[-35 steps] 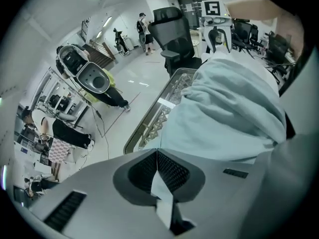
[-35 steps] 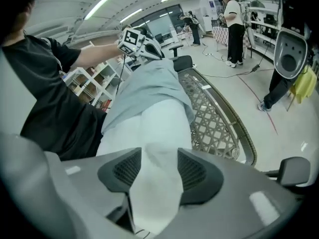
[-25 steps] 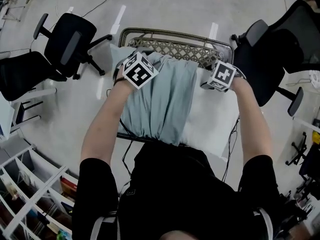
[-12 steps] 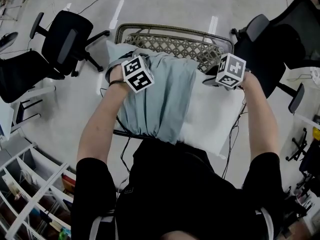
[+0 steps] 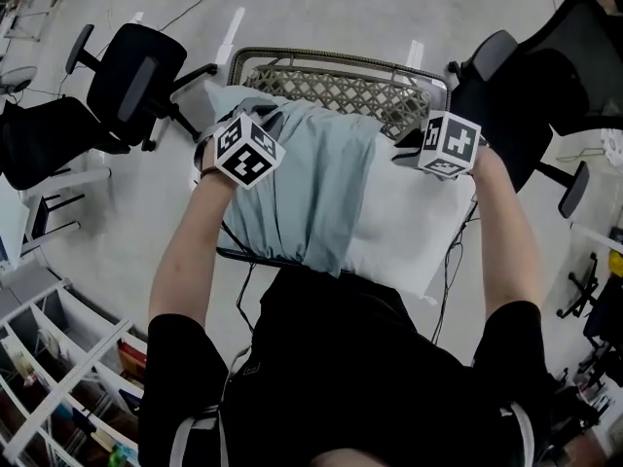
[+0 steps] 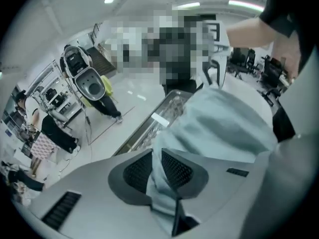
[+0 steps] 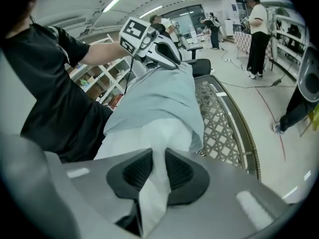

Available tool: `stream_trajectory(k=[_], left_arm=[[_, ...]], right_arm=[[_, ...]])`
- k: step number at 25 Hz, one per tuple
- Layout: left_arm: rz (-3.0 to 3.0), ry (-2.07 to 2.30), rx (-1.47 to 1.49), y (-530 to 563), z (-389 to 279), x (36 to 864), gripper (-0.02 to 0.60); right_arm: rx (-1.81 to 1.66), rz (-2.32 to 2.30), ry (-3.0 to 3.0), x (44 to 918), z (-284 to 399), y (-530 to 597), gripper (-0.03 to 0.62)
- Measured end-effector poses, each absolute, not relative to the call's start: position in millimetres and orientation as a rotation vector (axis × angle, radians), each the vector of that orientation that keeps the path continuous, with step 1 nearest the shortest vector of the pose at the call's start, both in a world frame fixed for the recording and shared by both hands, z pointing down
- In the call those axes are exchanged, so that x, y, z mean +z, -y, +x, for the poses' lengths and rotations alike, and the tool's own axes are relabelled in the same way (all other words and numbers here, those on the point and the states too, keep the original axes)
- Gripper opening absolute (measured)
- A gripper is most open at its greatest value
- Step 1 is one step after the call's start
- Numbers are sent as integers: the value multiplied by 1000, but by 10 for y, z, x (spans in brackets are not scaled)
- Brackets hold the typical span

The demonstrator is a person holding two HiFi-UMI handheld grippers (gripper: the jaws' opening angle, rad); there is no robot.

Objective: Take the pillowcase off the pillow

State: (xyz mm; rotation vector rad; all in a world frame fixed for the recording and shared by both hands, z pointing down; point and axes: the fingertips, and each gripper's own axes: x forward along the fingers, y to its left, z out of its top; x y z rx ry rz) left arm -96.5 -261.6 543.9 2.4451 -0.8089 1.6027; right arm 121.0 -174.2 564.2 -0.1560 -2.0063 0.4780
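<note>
Open workroom, pale floor (image 5: 321, 8). At its middle, a woven lattice table (image 5: 336, 61) with a metal rim. Lying across the table top from far edge to near edge: white pillow (image 5: 409, 232), left part sheathed in the light blue pillowcase (image 5: 311, 183), right part bare.

Against one second ago: left gripper (image 6: 155, 169) shifted toward the table's left edge and raised, pillowcase corner drawn up with it. Right gripper (image 7: 158, 172) raised at the far right corner. Left jaws closed, then eased slightly; now narrow, pinching pillowcase cloth. Right jaws just closing; now narrow, clamped on a fold of white pillow.

Around: black office chair (image 5: 136, 76) off the table's left edge, second chair (image 5: 526, 95) off its right, white shelving (image 5: 58, 377) at lower left, cables (image 5: 450, 280) hanging by the near right corner, bystander (image 7: 259, 34) beyond. Near edge of table covered by the person's black-clad torso (image 5: 350, 377); jaws masked by the marker cubes in the head view.
</note>
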Motion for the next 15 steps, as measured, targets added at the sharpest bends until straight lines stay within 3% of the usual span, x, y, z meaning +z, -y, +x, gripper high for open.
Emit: stream_trajectory(k=[4, 7, 8, 9, 10, 15], left_arm=[[2559, 653, 1354, 2466, -209, 5182, 150], [2549, 567, 1489, 2400, -56, 5327, 178], [2537, 545, 1545, 2375, -65, 5374, 148], [2526, 534, 1607, 2358, -99, 5400, 53], [2517, 534, 1679, 2355, -158, 5406, 28], [2453, 565, 1886, 2390, -603, 5324, 12]], right_arm=[[415, -158, 2019, 5476, 1147, 1648, 81], [381, -149, 2039, 5321, 1104, 1591, 75], [369, -139, 2043, 5277, 1101, 1584, 71], [360, -130, 2044, 5239, 1111, 1583, 66], [355, -123, 2042, 5206, 1130, 1582, 59], [370, -113, 2045, 5067, 1228, 1564, 23]])
